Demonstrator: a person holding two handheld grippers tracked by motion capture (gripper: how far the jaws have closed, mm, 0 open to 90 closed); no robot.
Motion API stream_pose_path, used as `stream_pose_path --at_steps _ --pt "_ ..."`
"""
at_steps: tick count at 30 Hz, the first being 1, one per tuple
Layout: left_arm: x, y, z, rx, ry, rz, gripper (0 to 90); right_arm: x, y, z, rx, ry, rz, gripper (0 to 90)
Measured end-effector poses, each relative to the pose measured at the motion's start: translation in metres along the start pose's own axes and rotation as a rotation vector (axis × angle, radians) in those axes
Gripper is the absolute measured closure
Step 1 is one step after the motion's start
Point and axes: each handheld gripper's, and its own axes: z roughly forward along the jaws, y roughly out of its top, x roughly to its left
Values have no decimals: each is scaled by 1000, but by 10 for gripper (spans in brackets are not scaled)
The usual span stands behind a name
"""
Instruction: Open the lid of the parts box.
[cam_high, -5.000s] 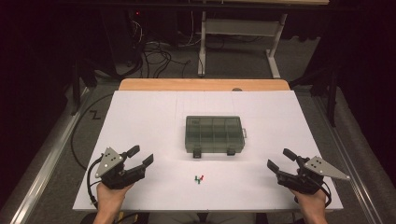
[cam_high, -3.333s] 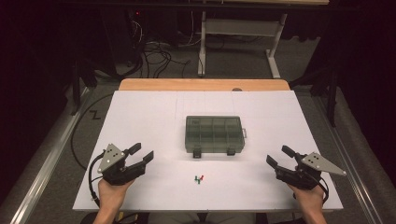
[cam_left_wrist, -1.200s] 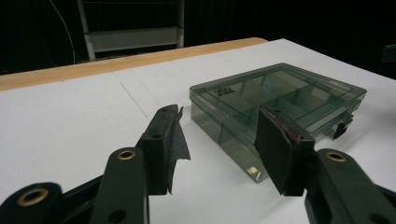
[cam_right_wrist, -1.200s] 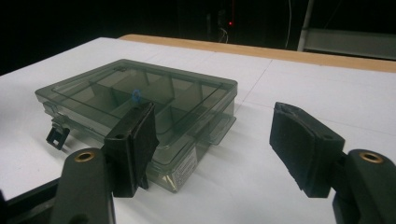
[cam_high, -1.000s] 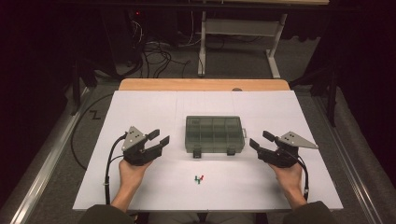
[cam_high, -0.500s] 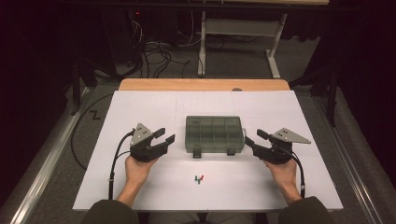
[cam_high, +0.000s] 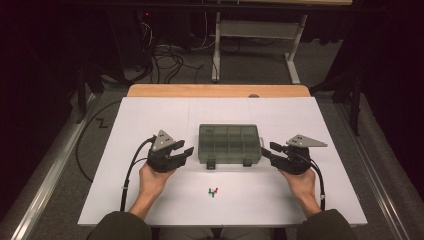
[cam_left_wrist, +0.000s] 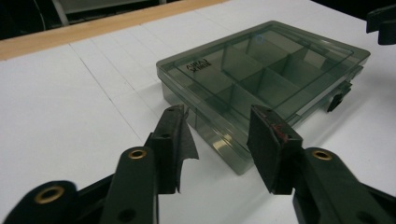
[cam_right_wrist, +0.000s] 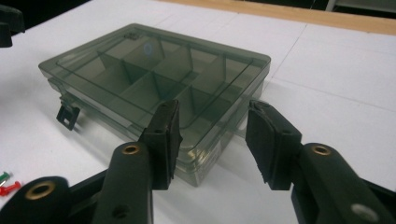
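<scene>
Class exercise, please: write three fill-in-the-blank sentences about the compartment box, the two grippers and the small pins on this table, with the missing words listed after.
1. The lid of the grey compartment box is ____.
2. The left gripper and the right gripper sit on ____ sides of the box.
3. The coloured pins lie on the white table, ____ the box.

Missing words: closed; opposite; outside
</scene>
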Motion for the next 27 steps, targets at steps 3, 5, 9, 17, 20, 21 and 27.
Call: stream_pose_path --at_steps 3,5,9,17,20,21,27 --pt "0 2 0 28 7 -19 647 0 1 -1 22 -6 -7 636" --pt "1 2 1 47 32 -19 682 0 2 -1 59 -3 -16 691" --pt "1 1 3 78 49 -23 725 -1 3 -1 105 3 -18 757" --pt "-4 -6 9 188 61 15 850 1 8 1 218 19 -47 900" --pt "-6 -9 11 223 66 40 884 1 8 3 256 19 -46 900" --pt "-6 -10 12 236 70 48 889 1 7 4 265 18 -52 900" --pt "-11 -17 18 306 89 71 893 2 6 9 320 34 -58 900"
